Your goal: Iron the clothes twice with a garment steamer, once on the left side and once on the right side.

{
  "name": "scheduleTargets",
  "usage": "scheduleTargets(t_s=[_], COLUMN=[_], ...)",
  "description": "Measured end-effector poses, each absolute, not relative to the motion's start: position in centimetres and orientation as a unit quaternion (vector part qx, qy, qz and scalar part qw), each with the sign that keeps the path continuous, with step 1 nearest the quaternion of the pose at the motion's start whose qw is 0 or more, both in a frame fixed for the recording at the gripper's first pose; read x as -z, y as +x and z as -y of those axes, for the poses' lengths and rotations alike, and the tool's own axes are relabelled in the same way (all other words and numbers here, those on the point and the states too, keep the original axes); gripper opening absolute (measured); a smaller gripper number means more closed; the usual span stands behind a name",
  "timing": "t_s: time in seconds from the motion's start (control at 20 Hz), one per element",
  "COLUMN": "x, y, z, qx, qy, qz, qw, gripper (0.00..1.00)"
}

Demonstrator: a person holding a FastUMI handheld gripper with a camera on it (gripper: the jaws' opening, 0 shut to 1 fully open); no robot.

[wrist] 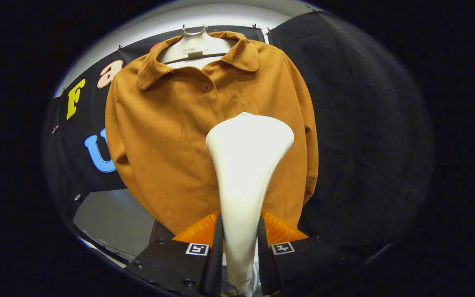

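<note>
Gripper (pixel 240 247) clamped on the neck of a white garment steamer (pixel 245 165), both fingers pressing it; its head rises before a brown jacket (pixel 167 140) hanging on a hanger (pixel 194 45).

- Gripper (pixel 240 243): two fingers reach forward from below, side by side, near parallel.
- Fingers closed on the steamer (pixel 243 173) handle; one finger (pixel 215 255) presses its left flank, the other its right.
- Gap between fingers narrow, taken up wholly by the handle.
- Gripper points up and forward; steamer head stands upright beyond the fingertips.
</note>
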State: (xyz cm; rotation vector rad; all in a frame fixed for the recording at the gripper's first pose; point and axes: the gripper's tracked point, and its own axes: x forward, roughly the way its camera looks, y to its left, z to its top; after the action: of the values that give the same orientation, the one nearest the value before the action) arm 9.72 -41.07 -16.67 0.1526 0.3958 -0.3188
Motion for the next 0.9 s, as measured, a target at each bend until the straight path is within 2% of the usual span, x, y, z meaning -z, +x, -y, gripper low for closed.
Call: scheduleTargets(t_s=[0.2,0.35,0.6,0.9], x=[13.3,13.2,16.5,22.8], y=[11.4,12.7,13.4,11.7], z=[43.6,44.2,45.2,46.1], qx=[0.136,0.101,0.08,0.095], qy=[0.063,0.056,0.059,0.079], qz=[-0.162,-0.169,-0.198,-0.261], qw=[0.975,0.979,0.975,0.957], gripper=[0.4,0.4,0.4,0.4])
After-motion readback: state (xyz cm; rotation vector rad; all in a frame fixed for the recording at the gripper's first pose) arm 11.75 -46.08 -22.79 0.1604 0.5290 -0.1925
